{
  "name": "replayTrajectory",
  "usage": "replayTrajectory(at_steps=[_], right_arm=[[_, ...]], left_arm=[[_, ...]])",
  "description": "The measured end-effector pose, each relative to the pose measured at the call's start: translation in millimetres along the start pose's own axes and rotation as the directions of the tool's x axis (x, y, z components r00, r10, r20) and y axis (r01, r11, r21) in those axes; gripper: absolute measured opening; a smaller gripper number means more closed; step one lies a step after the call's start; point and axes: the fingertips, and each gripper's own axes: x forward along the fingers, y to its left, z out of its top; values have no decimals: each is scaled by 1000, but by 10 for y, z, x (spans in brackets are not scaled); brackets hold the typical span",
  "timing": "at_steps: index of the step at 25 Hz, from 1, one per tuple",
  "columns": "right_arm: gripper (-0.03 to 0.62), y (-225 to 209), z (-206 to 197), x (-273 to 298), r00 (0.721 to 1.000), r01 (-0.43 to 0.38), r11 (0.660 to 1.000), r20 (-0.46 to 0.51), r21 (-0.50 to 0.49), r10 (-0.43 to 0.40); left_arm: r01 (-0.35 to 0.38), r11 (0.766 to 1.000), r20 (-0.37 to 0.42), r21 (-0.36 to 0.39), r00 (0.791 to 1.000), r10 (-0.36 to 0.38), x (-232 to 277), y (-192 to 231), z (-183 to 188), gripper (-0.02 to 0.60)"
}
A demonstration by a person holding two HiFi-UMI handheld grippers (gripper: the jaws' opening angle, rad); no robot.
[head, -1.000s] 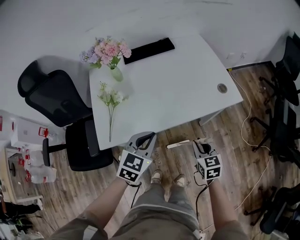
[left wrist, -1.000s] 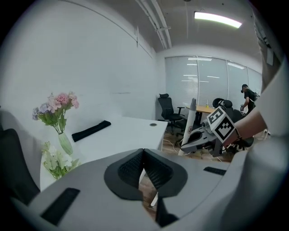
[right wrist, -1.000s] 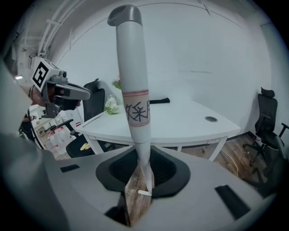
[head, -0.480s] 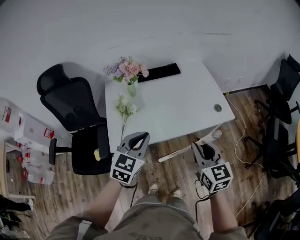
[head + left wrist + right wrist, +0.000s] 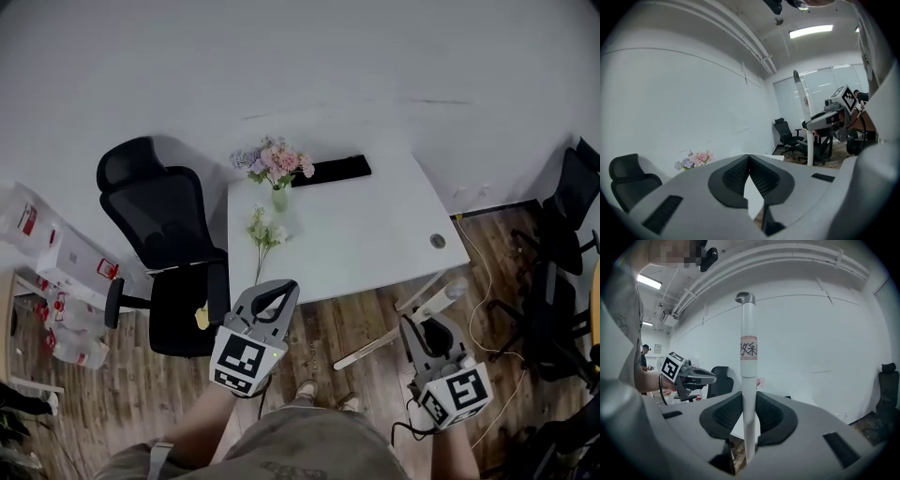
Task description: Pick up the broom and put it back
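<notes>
The broom shows as a long white handle point(image 5: 370, 347) slanting over the wood floor in the head view. In the right gripper view the handle point(image 5: 749, 357) stands upright with a grey cap on top and a printed label. My right gripper point(image 5: 749, 401) is shut on it, both pads pressed to the pole; in the head view this gripper point(image 5: 419, 325) is at the lower right. My left gripper point(image 5: 749, 159) is shut with nothing between its pads. It sits at the lower centre-left of the head view point(image 5: 278, 292). The broom's head is hidden.
A white desk point(image 5: 375, 234) ahead holds a vase of flowers point(image 5: 277, 169), a loose flower stem point(image 5: 261, 234) and a black pad point(image 5: 333, 170). A black office chair point(image 5: 164, 244) stands at its left, more chairs point(image 5: 562, 272) at the right. Cables lie on the floor.
Both grippers have risen with the person, and the desk looks farther below. The broom handle has lifted with the right gripper and now slants up toward the right.
</notes>
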Motion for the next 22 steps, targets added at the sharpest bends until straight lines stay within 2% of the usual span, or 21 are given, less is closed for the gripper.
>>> replayTrajectory(at_steps=[5, 10, 15, 22], right_arm=[[106, -94, -6, -110, 1000, 25, 1000, -5, 18, -25], [106, -77, 9, -121, 1000, 13, 1000, -13, 10, -13], [106, -4, -68, 13, 999, -19, 1000, -36, -7, 19], [106, 146, -457, 318, 989, -90, 996, -119, 0, 89]], left_arm=[[9, 1000, 12, 12, 1000, -9, 18, -72, 60, 17], [-2, 1000, -6, -2, 1000, 2, -30, -72, -8, 17], [-29, 999, -57, -25, 998, 27, -82, -18, -237, 17], [-74, 995, -144, -59, 987, 65, -190, 26, -705, 17]])
